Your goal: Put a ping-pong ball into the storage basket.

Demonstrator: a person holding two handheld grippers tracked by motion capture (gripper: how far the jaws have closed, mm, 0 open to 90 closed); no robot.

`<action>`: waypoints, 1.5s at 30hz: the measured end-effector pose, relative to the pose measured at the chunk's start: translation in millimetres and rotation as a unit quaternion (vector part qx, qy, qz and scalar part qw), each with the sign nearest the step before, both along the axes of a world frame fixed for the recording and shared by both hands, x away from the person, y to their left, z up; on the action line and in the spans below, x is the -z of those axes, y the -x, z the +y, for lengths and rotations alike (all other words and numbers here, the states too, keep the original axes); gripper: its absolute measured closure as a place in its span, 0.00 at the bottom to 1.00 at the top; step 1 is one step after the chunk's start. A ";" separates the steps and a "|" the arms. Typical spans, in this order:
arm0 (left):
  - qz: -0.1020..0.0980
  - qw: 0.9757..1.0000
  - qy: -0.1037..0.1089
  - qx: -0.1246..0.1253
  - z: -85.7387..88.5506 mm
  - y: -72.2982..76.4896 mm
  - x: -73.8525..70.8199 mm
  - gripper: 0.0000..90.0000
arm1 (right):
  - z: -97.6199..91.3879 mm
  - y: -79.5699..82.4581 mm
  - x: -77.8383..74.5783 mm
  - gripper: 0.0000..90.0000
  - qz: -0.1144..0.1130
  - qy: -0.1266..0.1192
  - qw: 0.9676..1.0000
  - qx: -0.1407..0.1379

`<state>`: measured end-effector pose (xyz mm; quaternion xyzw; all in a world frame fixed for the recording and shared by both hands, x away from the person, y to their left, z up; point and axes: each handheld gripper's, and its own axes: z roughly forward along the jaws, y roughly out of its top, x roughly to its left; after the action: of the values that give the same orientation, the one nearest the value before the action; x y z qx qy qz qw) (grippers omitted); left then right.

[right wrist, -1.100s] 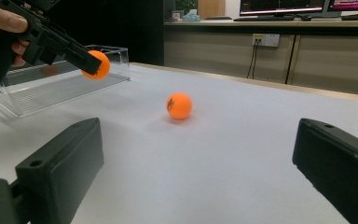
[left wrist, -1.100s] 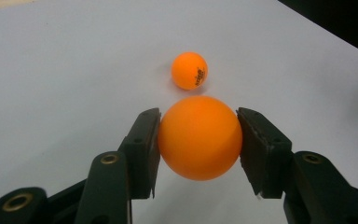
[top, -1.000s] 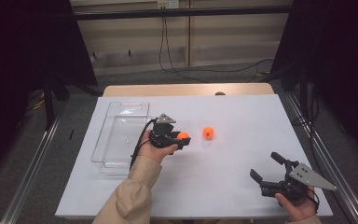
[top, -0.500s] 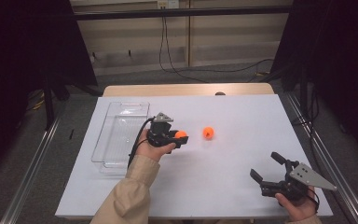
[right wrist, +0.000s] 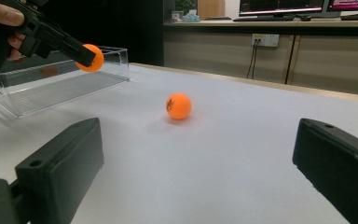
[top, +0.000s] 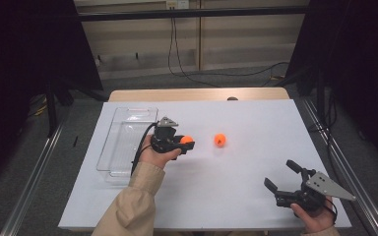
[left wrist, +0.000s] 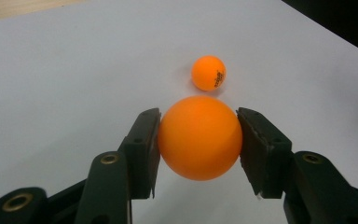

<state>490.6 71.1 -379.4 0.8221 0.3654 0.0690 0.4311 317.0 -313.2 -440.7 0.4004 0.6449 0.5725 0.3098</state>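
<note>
- Orange ball (left wrist: 199, 137) is clamped between the two black jaws of the left gripper (top: 186, 143); both pads press on its sides at about mid-height, and it is carried clear of the white table (top: 256, 196).
- Left gripper: held level in the left hand (top: 156, 153), jaws pointing toward the table's right edge, cable trailing back along the beige sleeve (top: 130, 206). The forearm comes in from the near edge at a slant toward the far left.
- Clear tray (top: 123, 142) lies just beside the left gripper on its left, touching or nearly touching the hand. Its long axis runs from near edge to far edge, parallel to the table's left edge. It looks empty, and its open top faces up.
- Judgement: the coming move turns on this relation. The tray sits behind the jaws' heading, so the left hand must swing back toward the left edge to bring the ball over the tray. The left hand is by far the nearer one.
- Second orange ball (top: 219, 140) rests on the table straight ahead of the left jaws, near the middle, apart from them.
- Right gripper (top: 284, 178): jaws spread wide, nothing between them. It is held low in the right hand (top: 315, 216) at the near right corner, aimed toward the second ball, well apart from it.
</note>
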 end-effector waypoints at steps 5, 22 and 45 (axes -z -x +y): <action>-0.002 1.000 -0.004 0.002 3.2 -1.2 -0.7 0.57 | 0.0 -0.2 0.1 0.01 0.000 -0.001 1.000 0.000; -0.002 1.000 -0.002 -0.013 11.5 -1.6 -3.8 0.57 | -0.8 -0.7 0.5 0.01 -0.002 -0.001 1.000 0.001; 0.001 1.000 -0.009 -0.021 18.6 -2.2 -7.7 0.57 | -1.3 0.0 0.2 0.01 -0.001 -0.002 1.000 0.004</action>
<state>492.9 89.7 -371.6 0.8184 0.3824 0.0805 0.4213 317.0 -314.5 -440.8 0.4033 0.6419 0.5729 0.3115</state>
